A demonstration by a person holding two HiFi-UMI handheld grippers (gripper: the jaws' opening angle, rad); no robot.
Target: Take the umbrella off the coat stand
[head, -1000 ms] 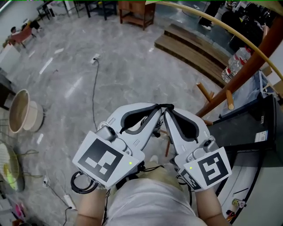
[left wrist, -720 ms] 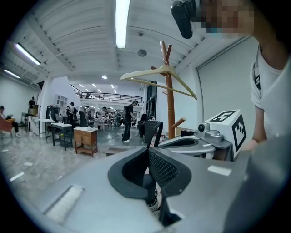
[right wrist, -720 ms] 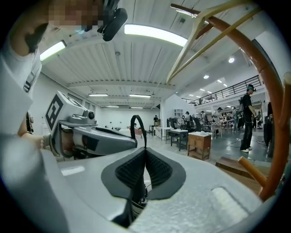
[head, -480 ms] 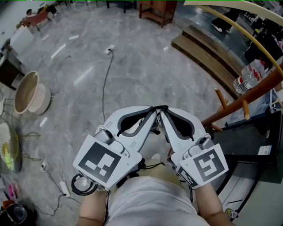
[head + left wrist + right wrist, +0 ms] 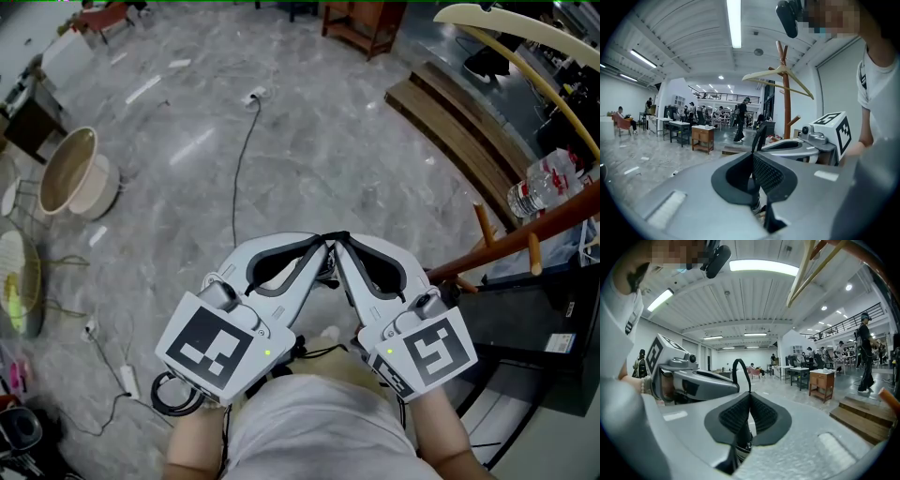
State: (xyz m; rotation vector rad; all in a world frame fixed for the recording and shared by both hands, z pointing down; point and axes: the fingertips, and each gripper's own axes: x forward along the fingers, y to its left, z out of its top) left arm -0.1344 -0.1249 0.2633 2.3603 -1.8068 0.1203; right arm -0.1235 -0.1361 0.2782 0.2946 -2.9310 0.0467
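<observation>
A pale marbled floor (image 5: 309,141) fills most of what lies below you. The brown coat stand (image 5: 525,230) rises on your right, its pole slanting across the near right of the head view with short pegs sticking out of it. In the left gripper view the stand (image 5: 786,93) stands upright just beyond the right gripper. A cream wooden hanger (image 5: 478,13) hangs near its top. No view lets you pick out the umbrella on it.

You hold both grippers close in front of your body, their tips touching each other. Your left gripper (image 5: 322,246) has its jaws pressed fully together with nothing between the pads. Your right gripper (image 5: 343,246) is the same, jaws together and empty. Neither touches the stand.

Far right lie low wooden steps (image 5: 459,122). A round beige basin (image 5: 70,173) sits at the far left, a water bottle (image 5: 539,187) lies behind the pole, and a thin cable (image 5: 239,169) trails across the floor.
</observation>
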